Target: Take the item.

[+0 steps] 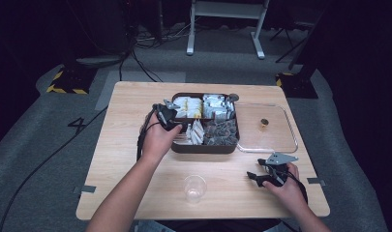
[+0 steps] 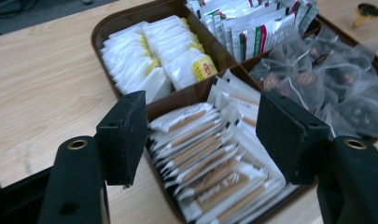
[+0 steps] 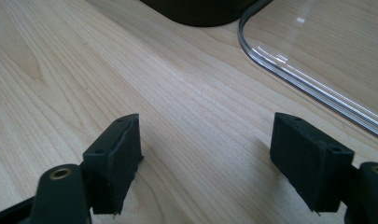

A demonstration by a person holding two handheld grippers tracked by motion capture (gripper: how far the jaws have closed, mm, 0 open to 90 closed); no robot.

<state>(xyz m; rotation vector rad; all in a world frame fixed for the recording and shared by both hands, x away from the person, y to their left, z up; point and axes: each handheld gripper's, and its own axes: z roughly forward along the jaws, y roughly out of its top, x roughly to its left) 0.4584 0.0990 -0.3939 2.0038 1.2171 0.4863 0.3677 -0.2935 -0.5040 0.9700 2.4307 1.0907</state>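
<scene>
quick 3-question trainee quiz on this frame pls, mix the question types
1. True or false: the left gripper holds a sachet from the brown tray.
2. Which lies right of the tray: A) the clear lid, B) the plastic cup?
3. What is between the right gripper jaws?

Key: 1 false, its jaws stand open above the stick sachets. 2 A. 3 Nothing, just bare table.

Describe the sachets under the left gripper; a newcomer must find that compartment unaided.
On the wooden table sits a dark brown four-compartment tray. The near-left compartment holds the stick sachets, just beneath the open left gripper. They are narrow white packets with a tan stripe, unlike the yellow-tagged tea bags behind them and the clear mesh pouches beside them.
</scene>
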